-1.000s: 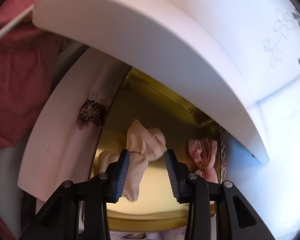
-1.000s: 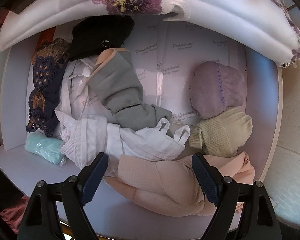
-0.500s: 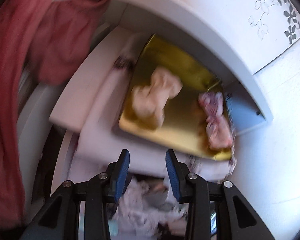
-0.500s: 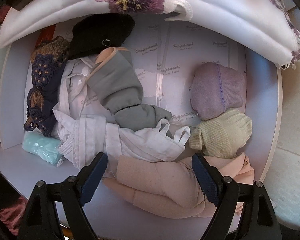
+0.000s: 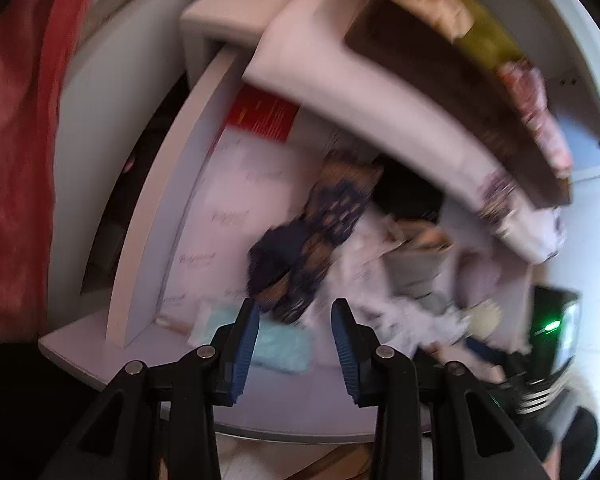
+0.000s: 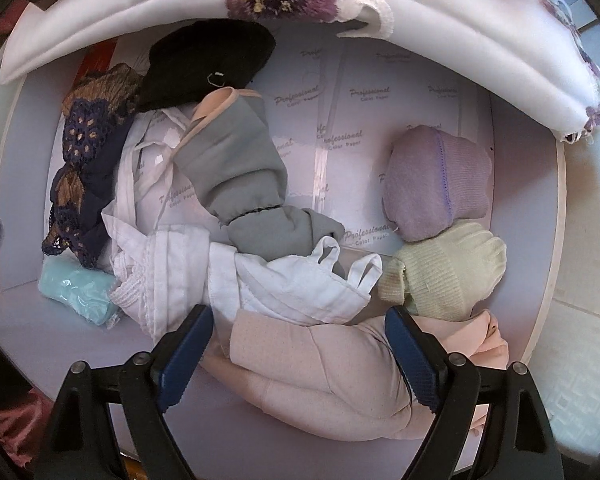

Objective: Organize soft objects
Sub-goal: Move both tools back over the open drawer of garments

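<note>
My right tool (image 6: pixel 298 344) is spread wide and grips nothing. Its blue fingers (image 6: pixel 186 350) flank the pink garment (image 6: pixel 332 376) lying at the front of the shelf (image 6: pixel 228 436); whether they touch the cloth I cannot tell. Behind the pink piece lie a white garment (image 6: pixel 296 284), a grey one (image 6: pixel 240 168), a cream knit (image 6: pixel 448 268) touching a lilac knit (image 6: pixel 436 180), and navy lace (image 6: pixel 84 176) on the far side with a teal packet (image 6: pixel 76 290) below it. My left tool (image 5: pixel 292 344) is partly open and empty, hanging above the same shelf, with the teal packet (image 5: pixel 276 346) and navy lace (image 5: pixel 312 240) blurred just ahead of its tips.
</note>
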`<state>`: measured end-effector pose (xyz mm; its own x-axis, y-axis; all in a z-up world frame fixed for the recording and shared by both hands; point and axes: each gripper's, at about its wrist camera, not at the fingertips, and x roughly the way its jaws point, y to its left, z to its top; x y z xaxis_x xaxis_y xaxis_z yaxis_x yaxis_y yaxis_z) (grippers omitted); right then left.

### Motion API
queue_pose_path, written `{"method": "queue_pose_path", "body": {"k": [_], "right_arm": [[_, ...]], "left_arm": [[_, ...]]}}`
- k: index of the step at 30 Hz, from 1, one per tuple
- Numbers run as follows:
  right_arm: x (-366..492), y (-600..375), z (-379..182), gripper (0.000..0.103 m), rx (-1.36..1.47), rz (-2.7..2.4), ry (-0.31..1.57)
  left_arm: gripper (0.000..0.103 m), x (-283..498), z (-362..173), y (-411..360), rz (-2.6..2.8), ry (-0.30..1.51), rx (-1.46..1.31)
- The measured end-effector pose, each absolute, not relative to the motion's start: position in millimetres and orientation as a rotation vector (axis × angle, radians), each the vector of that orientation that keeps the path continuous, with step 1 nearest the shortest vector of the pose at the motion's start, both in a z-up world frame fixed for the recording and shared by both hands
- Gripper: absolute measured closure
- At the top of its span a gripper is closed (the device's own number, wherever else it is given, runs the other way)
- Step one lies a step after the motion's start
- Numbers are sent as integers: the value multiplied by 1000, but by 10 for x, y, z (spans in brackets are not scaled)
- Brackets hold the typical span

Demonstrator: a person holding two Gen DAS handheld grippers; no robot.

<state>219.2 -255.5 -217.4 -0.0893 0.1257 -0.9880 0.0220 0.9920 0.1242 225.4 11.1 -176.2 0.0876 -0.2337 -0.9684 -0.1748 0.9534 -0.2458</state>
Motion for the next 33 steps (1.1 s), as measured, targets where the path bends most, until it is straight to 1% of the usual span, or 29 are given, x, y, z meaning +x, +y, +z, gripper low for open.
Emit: {"method": "queue_pose_path", "body": {"k": [4,7,15,19,22,26,29,33], "right_arm": [[2187,-2551,-2185,14,112,93,1663],[2192,-2546,-2176,14,100,108,1675],[2320,-2686,-1863,14,101,167,1693],[2427,-2764,-1651,14,17,231,1701],[2429,-2785,-1584,14,-114,287,1724],[2354,-2886,-1712,14,-202,314,1799],[2303,-2941,-1845,14,-202,325,1853],[2249,-2835,-1962,14,-267,398,1898]], "left_arm": [[63,2191,-1978,99,-28,1564,-269],[62,2156,-2049,-34,-47,1580,-140],[61,2139,-2060,-208,-124,1567,-84],[61,2207,-2110,-287,-129,1576,-96],[61,2230,-2127,-294,-132,1574,-104],[61,2236,-2137,-343,-143,1572,-75],[61,2232,-2155,-374,-152,1580,-80],[61,2214,-2156,-359,-146,1579,-82]]}}
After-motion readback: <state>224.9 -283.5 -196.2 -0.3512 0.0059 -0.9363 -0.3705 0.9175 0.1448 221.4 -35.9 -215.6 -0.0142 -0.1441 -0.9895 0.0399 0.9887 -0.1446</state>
